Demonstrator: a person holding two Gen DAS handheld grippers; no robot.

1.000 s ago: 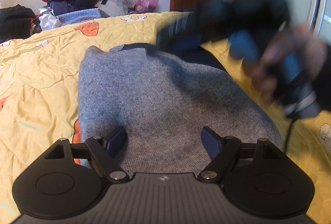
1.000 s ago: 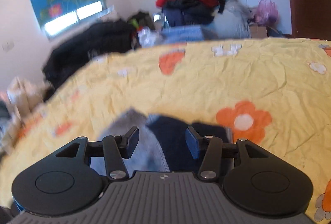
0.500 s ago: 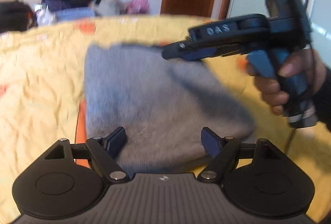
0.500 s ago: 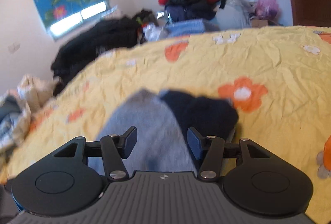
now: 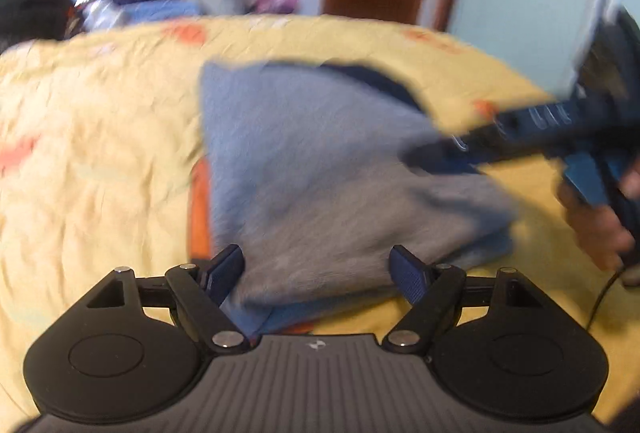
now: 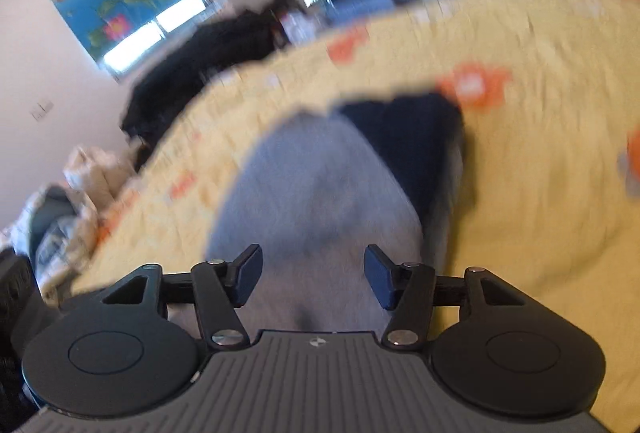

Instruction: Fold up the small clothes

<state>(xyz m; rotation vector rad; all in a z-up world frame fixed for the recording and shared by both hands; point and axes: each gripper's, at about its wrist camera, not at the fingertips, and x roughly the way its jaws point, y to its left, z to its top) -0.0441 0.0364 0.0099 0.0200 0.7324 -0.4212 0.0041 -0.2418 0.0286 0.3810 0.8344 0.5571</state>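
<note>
Grey knit garment [image 5: 328, 169] lies folded on the yellow bed [image 5: 100, 153], navy edge at its far side. Left claw [image 5: 318, 271] and right claw [image 6: 312, 271] both gape wide, holding nothing. Best to press flat and square the layers.

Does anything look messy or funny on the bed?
Yes. The gray sweater is folded unevenly: a dark blue part pokes out at its far edge, and lower layers stick out near the front. The yellow bedsheet is wrinkled.
</note>
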